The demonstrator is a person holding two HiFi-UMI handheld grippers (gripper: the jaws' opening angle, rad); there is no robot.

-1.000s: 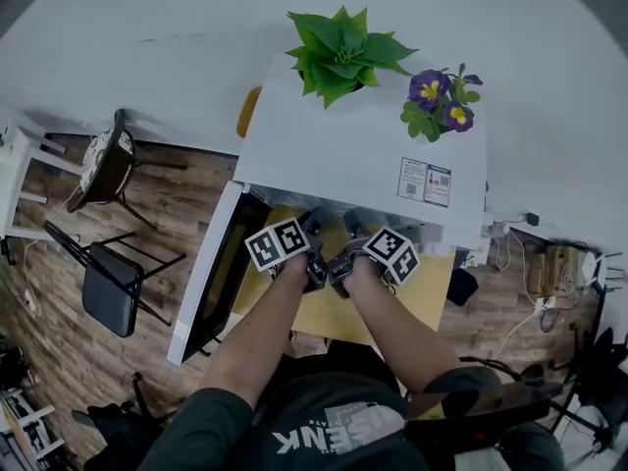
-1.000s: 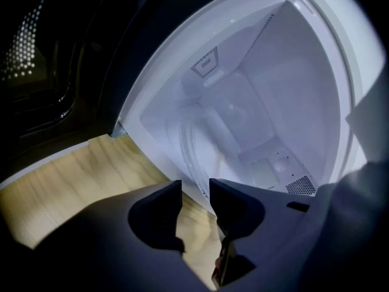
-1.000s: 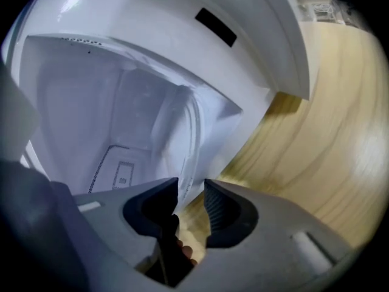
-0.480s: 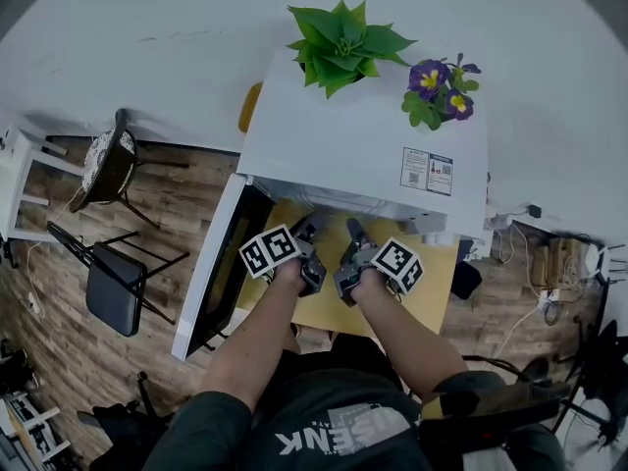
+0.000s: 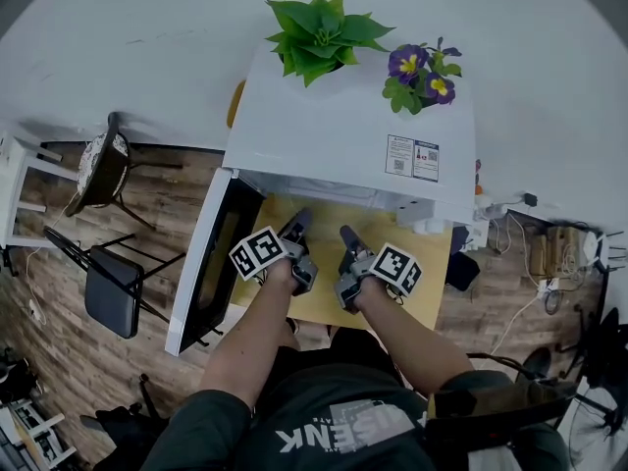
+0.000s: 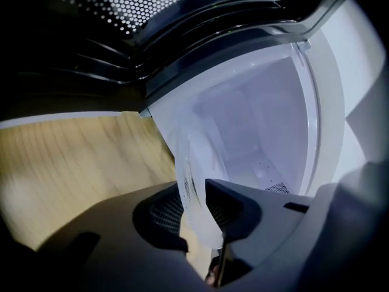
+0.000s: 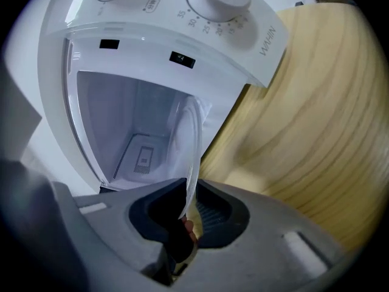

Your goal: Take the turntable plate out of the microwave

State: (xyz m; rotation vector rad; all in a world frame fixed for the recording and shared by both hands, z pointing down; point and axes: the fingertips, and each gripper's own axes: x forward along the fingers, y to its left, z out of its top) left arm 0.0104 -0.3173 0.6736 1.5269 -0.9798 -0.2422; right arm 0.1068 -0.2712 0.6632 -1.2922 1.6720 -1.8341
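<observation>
the microwave (image 5: 343, 135) door (image 5: 208, 268) stands open, and the glass turntable plate (image 7: 193, 140) hangs by its rim between the two grippers, seemingly at or just outside the cavity mouth, above the wooden bench (image 5: 417, 297). the left gripper (image 6: 196, 207) has its jaws closing on the rim, glass between the pads, while the right gripper (image 7: 189, 215) pinches the other side, jaws nearly together. i judge the lift-out mostly done: what remains is drawing the plate clear and setting it down.
</observation>
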